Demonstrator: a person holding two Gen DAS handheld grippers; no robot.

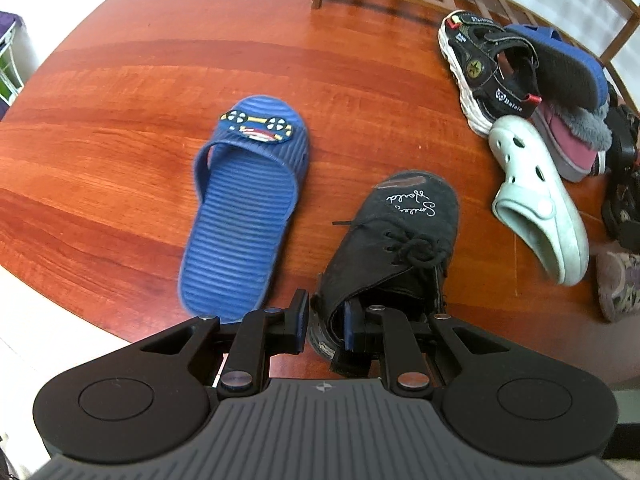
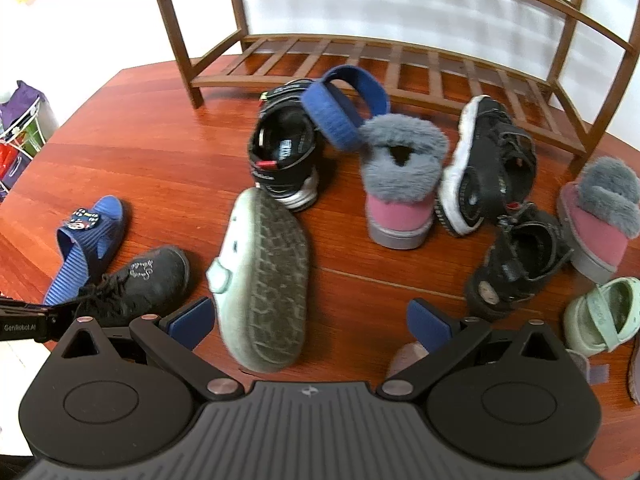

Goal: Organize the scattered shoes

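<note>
1. Grip – the black lace-up shoe [image 1: 396,248] is pinched at its heel collar by the left gripper [image 1: 325,326], one finger inside the opening.
2. Axis – toe is pointed away from the gripper, beside the blue slipper [image 1: 244,216].
3. The right gripper [image 2: 310,322] is spread wide (nothing clamped); the pale clog [image 2: 262,276] is lying between its fingers, sole upward.
4. The shoe rack [image 2: 400,64] is seen ahead, beyond the pile.
</note>
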